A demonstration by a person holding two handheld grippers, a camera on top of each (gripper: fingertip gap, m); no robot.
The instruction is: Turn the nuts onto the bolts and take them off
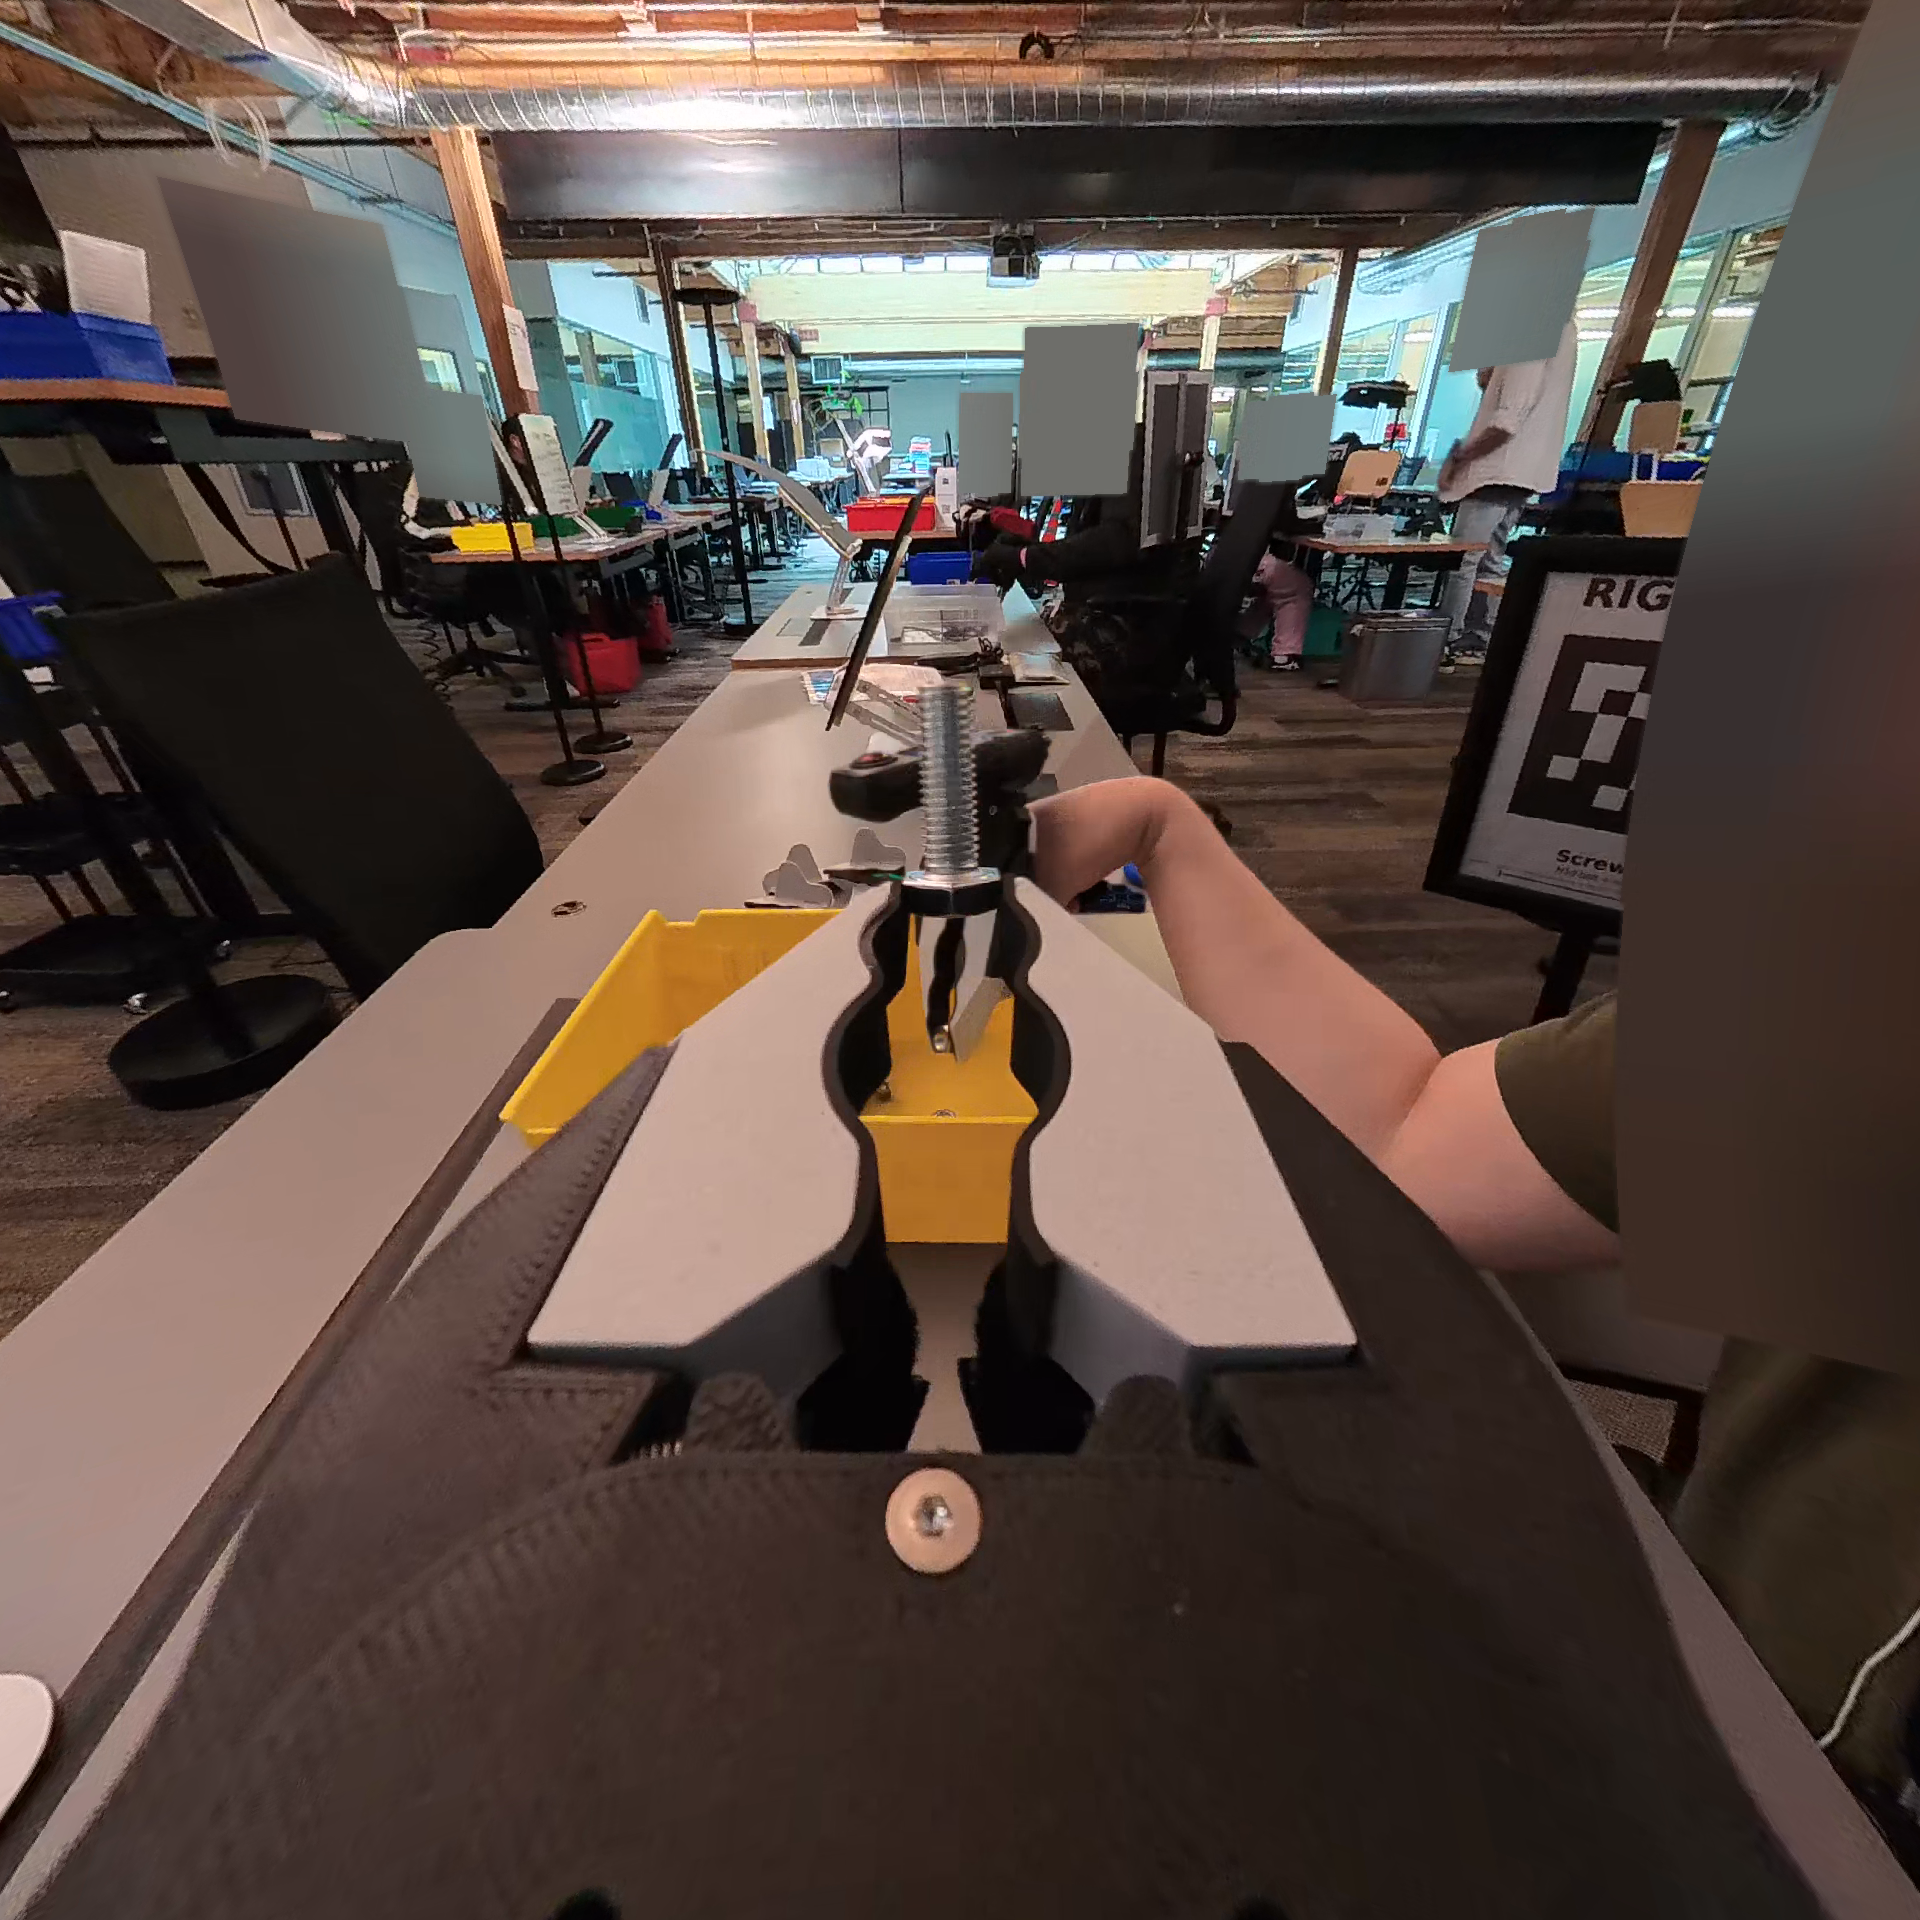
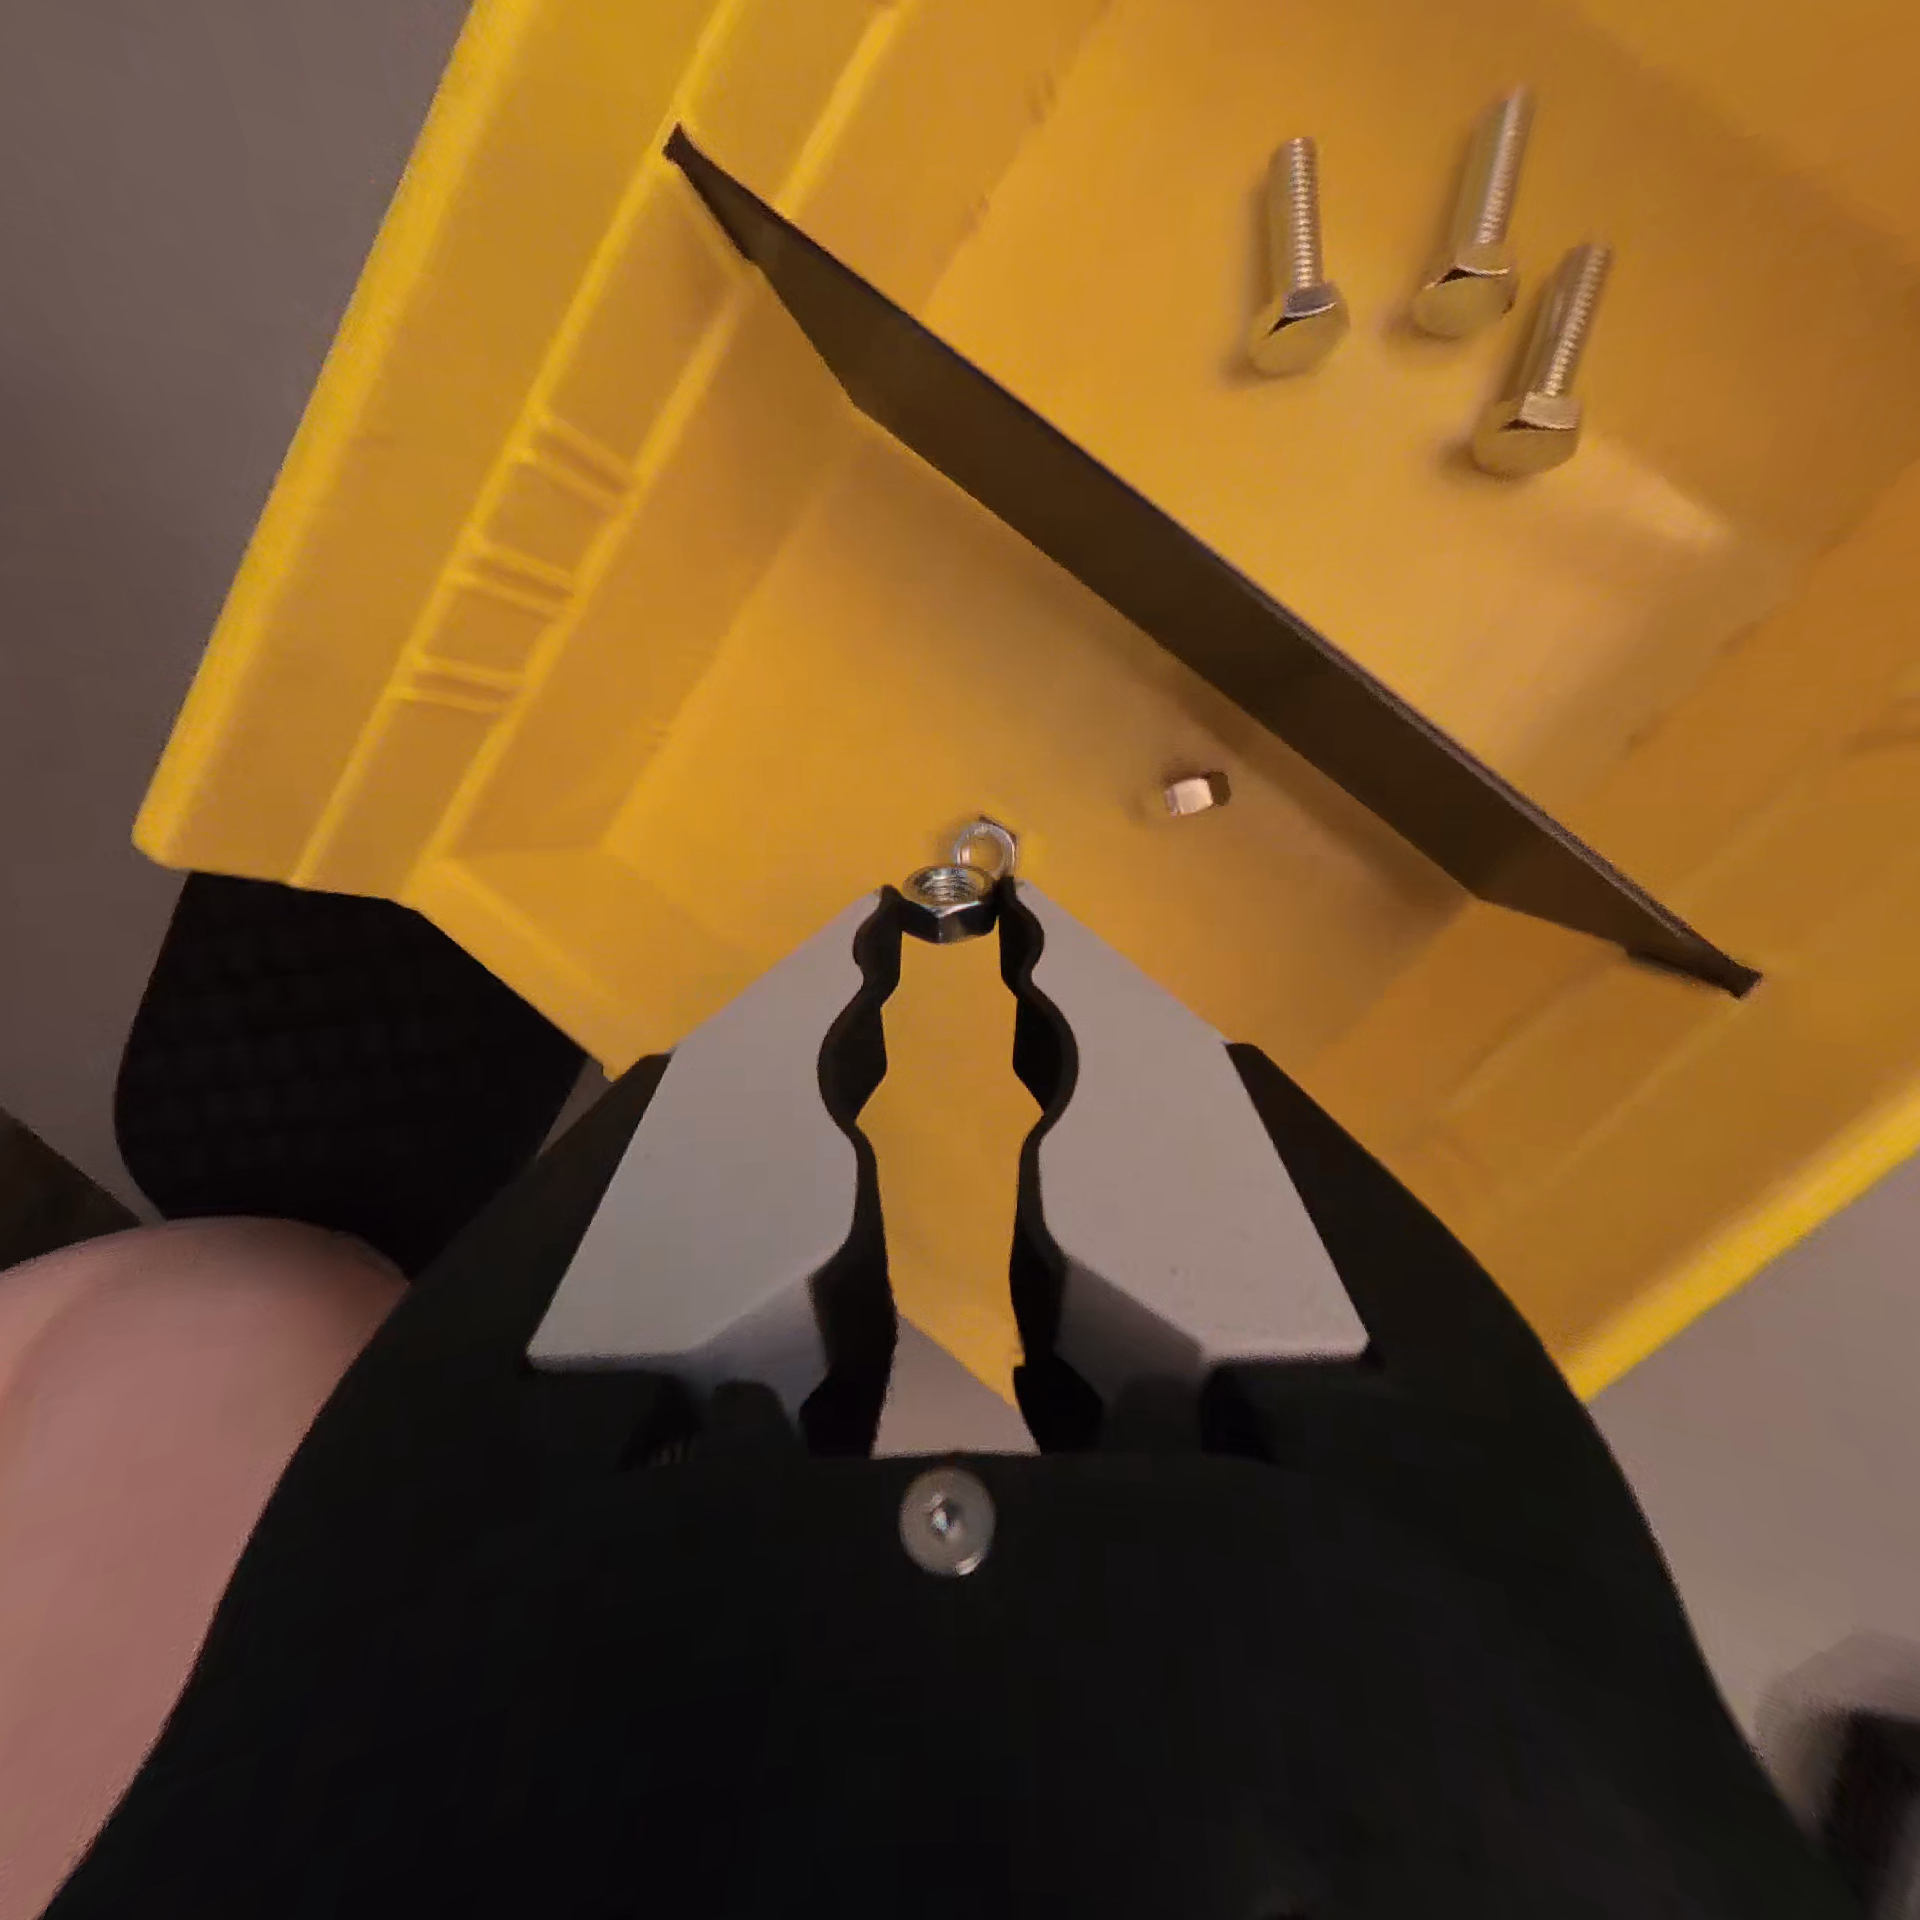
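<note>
My left gripper (image 1: 949,902) is shut on the hex head of a silver bolt (image 1: 948,774) and holds it upright, thread pointing up, above the yellow bin (image 1: 665,997). My right gripper (image 2: 948,914) is shut on a small silver nut (image 2: 943,902) at its fingertips, low over the near compartment of the yellow bin (image 2: 436,582). A loose washer (image 2: 982,834) and another nut (image 2: 1195,795) lie on the bin floor just beyond. Three bolts (image 2: 1496,301) lie in the far compartment behind a black divider (image 2: 1195,551).
The bin stands on a long grey table (image 1: 312,1195). A person's bare arm (image 1: 1247,987) reaches in from the right over the table. A black device (image 1: 883,779) and small grey parts (image 1: 821,873) lie farther along. Chairs and a sign stand (image 1: 1558,727) flank the table.
</note>
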